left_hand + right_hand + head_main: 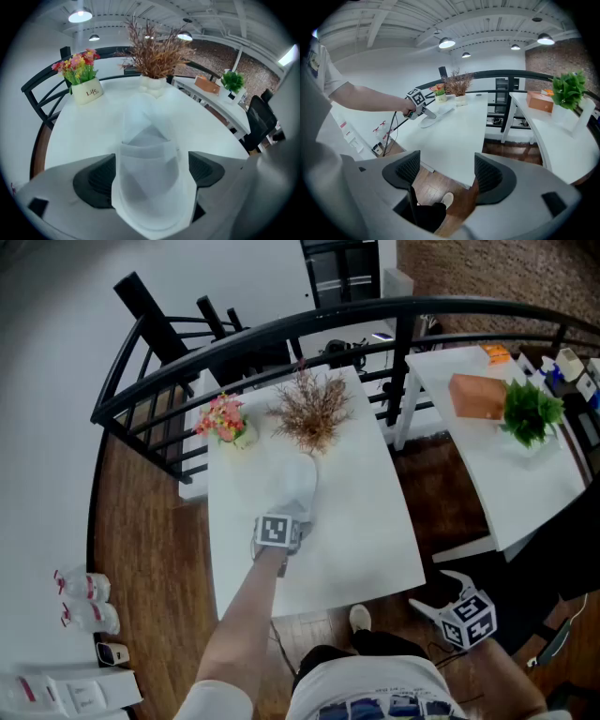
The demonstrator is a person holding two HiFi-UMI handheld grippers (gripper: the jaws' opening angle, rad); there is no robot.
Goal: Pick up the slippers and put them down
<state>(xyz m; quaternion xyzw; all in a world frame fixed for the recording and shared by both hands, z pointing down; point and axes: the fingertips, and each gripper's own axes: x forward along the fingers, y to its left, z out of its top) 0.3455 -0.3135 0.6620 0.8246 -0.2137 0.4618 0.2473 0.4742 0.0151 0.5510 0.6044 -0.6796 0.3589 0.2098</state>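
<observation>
White slippers [298, 486] lie on the white table [366, 521], pointing toward the dried-grass vase. In the left gripper view the near slipper [150, 183] fills the gap between the jaws, and a second one [140, 117] lies just beyond it. My left gripper [286, 521] is over the heel end with its jaws wide apart, the slipper's edges reaching both pads [96, 180]. It also shows in the right gripper view, where the left gripper [423, 111] sits low over the slippers [433, 119]. My right gripper [448, 589] hangs open off the table's near right corner, holding nothing.
A dried-grass vase [311, 413] and a small pot of pink flowers [225, 420] stand at the table's far end. A black railing [281, 329] curves behind. A second white table [525, 484] with a green plant [530, 411] and an orange box [476, 396] is at right.
</observation>
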